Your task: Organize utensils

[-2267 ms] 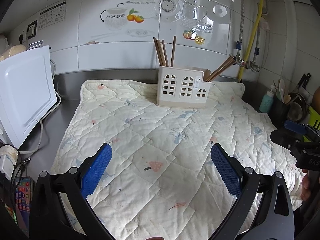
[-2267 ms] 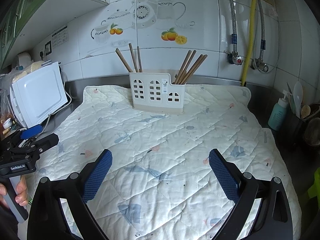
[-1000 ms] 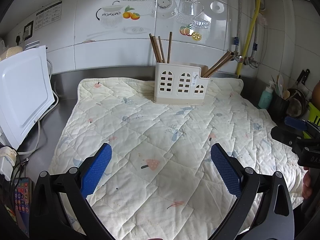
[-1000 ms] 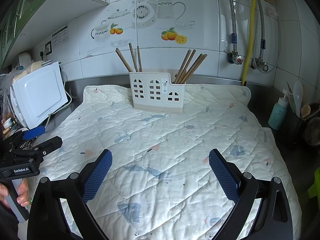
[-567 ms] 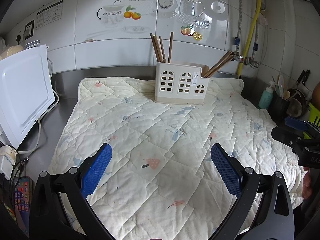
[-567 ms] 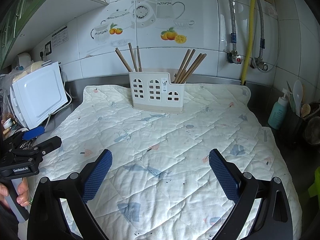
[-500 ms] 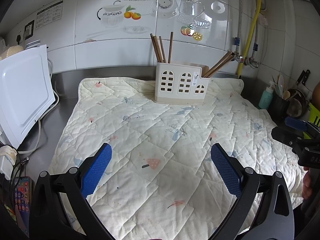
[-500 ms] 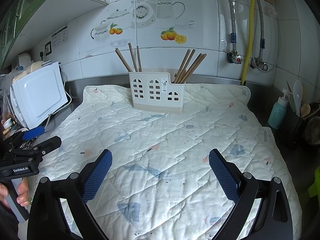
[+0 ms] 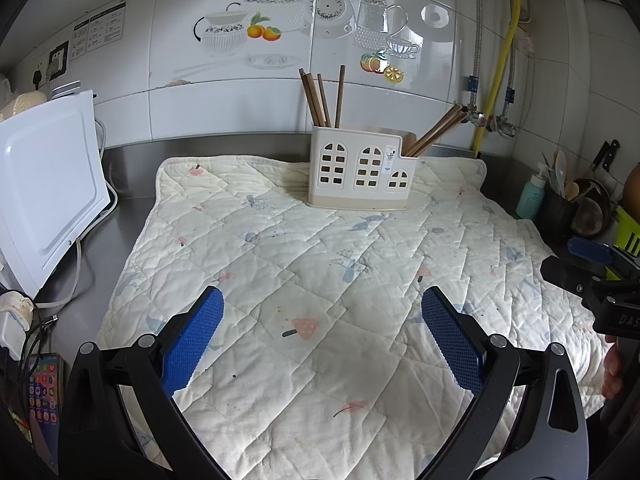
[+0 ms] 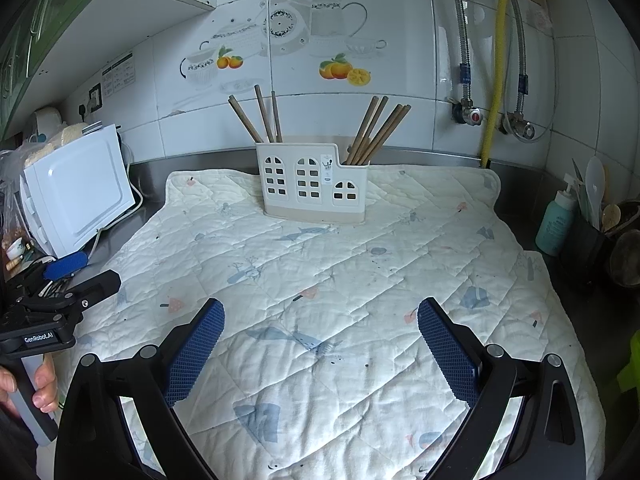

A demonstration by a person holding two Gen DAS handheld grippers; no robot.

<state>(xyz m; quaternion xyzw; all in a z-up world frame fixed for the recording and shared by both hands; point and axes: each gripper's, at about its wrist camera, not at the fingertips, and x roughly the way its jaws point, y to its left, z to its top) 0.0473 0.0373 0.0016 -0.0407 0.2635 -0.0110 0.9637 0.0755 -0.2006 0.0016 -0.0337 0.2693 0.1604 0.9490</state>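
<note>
Both claws, left gripper (image 9: 320,332) and right gripper (image 10: 320,336), spread empty; far ahead, light, stiff, slippery wooden chopsticks (image 10: 378,130) stand in the white holder (image 10: 312,184), best pinched mid-shaft.

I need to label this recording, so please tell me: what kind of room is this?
Most likely a home kitchen: a steel counter below a tiled wall, a holder with chopsticks, and a pot of cooking tools.

quilted cloth mat (image 9: 320,264), wooden chopsticks (image 9: 320,98), glossy tiles (image 9: 180,92)
</note>
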